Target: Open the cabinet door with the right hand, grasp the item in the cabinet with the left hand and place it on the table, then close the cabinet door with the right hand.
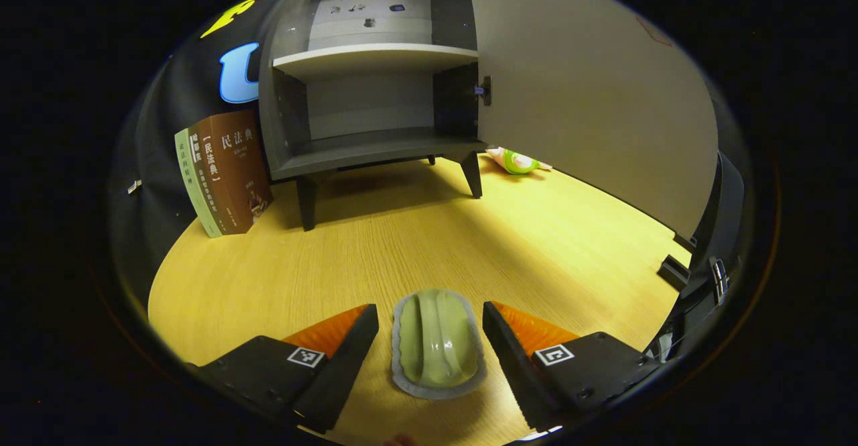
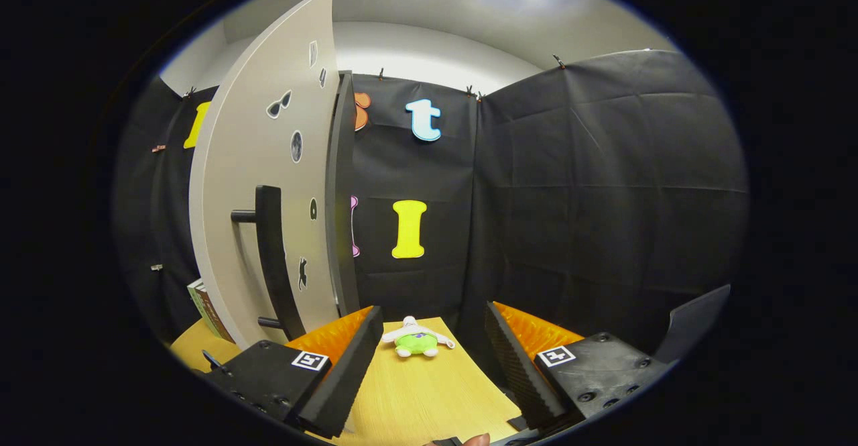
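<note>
Green dish (image 1: 438, 343) lies on your wooden table (image 1: 536, 245), between your left gripper (image 1: 430, 322)'s wide-open fingers, untouched. Your cabinet (image 1: 375, 97) stands open, shelves bare. Right gripper view adds the door (image 2: 261, 184)'s handle (image 2: 273, 258); your right gripper (image 2: 432, 339) gapes, holding nothing, a plush toy (image 2: 415, 340) beyond.

Your left gripper view sits low over the table (image 1: 415, 245), facing the open cabinet (image 1: 375, 97) from a little way back. Your right gripper view looks up along the door (image 2: 261, 184), very close. Both views share the door, table and small toy (image 2: 415, 340).
</note>
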Demonstrator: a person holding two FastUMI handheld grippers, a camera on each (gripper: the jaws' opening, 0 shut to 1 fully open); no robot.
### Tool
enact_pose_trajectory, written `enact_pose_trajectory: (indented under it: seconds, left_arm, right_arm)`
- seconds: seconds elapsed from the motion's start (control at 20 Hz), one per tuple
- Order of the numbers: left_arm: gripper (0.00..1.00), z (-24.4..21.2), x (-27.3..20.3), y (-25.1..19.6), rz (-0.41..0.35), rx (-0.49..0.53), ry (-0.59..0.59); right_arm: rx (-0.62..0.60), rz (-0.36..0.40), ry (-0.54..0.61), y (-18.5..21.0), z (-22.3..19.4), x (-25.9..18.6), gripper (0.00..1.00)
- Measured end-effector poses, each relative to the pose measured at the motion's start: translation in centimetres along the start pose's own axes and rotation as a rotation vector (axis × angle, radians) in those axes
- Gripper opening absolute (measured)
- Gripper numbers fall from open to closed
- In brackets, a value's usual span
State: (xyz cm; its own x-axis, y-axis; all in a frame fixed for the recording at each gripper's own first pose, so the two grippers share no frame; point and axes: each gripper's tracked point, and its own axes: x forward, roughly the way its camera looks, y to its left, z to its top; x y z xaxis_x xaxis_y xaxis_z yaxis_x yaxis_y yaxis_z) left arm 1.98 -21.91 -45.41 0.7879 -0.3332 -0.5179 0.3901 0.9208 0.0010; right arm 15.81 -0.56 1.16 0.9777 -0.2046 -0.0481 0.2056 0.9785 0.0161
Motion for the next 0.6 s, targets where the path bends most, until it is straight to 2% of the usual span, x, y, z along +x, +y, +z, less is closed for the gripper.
enact_pose_trajectory:
  seconds: [0.35, 0.6]
  left_arm:
    - [0.98, 8.2, -6.0, 0.5, -0.018, 0.016, -0.13]
    - [0.98, 14.9, -12.0, 2.4, 0.012, -0.019, -0.211]
  right_arm:
    - [0.017, 0.031, -0.02, 1.3, 0.8, 0.0, 0.97]
    - [0.013, 0.061, -0.026, 2.7, 1.1, 0.1, 0.97]
